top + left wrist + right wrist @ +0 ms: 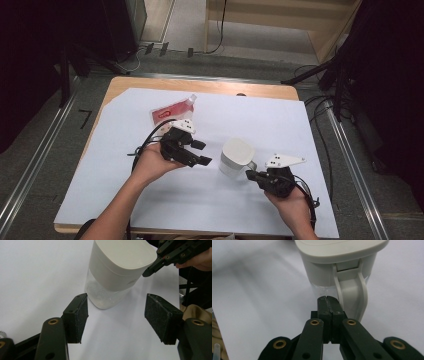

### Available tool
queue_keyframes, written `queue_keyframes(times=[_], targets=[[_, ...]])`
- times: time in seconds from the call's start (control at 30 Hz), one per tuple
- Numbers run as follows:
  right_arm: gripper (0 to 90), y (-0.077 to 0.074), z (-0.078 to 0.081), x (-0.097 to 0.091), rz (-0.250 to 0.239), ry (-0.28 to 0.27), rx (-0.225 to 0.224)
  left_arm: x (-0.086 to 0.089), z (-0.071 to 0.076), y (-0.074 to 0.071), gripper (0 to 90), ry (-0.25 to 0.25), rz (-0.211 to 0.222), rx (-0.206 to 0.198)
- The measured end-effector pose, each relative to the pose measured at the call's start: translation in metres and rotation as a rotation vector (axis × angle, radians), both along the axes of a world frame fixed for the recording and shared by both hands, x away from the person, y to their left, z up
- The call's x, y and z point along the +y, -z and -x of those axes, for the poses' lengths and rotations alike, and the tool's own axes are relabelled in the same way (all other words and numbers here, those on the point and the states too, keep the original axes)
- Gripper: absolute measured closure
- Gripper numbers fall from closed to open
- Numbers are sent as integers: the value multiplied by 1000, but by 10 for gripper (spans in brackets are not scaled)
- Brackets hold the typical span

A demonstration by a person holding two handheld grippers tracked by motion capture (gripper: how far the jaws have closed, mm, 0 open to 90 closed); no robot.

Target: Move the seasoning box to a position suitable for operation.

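A white jug (235, 156) with a clear lower body and a flat white lid stands upright near the middle of the table. My left gripper (204, 153) is held just left of it, pointing at it. Its jaws are open, and in the left gripper view (116, 315) the jug (120, 262) stands a little beyond the pads with nothing between them. My right gripper (250, 174) sits at the jug's near right. In the right gripper view (328, 300) its jaws are pressed together on nothing, right beside the jug's handle (352, 295).
A red and white spouted pouch (172, 112) lies flat behind the left hand. A white sheet (280, 120) covers most of the wooden table. Black stands and cables line the floor on both sides.
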State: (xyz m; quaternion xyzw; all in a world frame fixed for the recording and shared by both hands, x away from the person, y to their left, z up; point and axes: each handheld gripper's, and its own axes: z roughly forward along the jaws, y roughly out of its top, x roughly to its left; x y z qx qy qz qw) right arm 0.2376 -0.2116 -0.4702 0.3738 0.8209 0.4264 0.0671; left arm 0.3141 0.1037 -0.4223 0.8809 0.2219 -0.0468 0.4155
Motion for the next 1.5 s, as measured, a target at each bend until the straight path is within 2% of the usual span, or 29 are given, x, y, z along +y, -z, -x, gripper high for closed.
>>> queue_keyframes(times=[0.13, 0.27, 0.37, 0.63, 0.73, 0.8, 0.97, 1.03, 1.23, 1.5], targets=[[897, 0, -5, -6, -3, 12, -5, -1, 1, -1, 362, -2, 1, -7], [898, 1, -10, -11, -27, 8, 3, -2, 1, 1, 338, 1, -25, -3], [899, 2, -13, -14, -33, 6, -2, -1, 1, 0, 338, -1, -35, -18], [899, 1, -21, -18, -11, 0, -20, 3, 3, -2, 324, -16, -21, -14], [899, 1, -26, -20, -32, 16, -14, 5, 3, -3, 324, -20, -17, -14], [899, 2, -30, -20, -40, 6, -11, 6, 4, -3, 324, -24, -18, -17], [899, 2, -34, -14, -8, 10, -24, 10, 5, -3, 324, -37, -29, -20], [899, 3, -36, -16, -23, 7, -11, 12, 6, -3, 324, -35, -34, -24], [899, 2, -42, -19, -20, 24, -8, 18, 7, -4, 326, -43, -32, -22], [897, 2, -48, -22, -7, 58, -10, 23, 9, -5, 357, -50, -51, -25]])
